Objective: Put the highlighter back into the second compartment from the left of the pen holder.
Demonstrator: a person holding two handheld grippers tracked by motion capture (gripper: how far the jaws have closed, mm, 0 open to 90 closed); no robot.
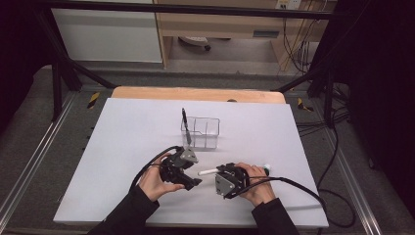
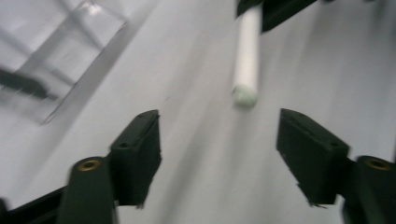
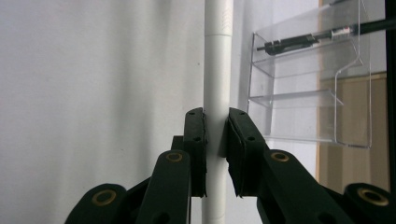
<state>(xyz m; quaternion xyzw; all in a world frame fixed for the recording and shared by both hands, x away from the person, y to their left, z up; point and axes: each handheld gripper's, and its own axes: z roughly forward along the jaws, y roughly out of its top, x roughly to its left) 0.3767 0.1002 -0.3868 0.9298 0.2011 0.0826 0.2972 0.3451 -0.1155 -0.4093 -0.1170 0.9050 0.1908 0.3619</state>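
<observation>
The white pen (image 3: 218, 70) is clamped between the right gripper (image 3: 216, 140) fingers; the left gripper (image 2: 219, 154), spread wide, is empty. Next, placement in the clear holder (image 1: 201, 132) is required.

Two pens, one white (image 3: 218, 70) and one black (image 1: 185, 125); one clear holder (image 1: 205, 133).

The white pen (image 3: 218, 70) runs off the frame's top and bottom.

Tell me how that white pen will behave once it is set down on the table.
The white pen looks round and smooth, so it would probably roll on the flat table. It stays straight in the right hand-held gripper, so likely stiff and light.
</observation>
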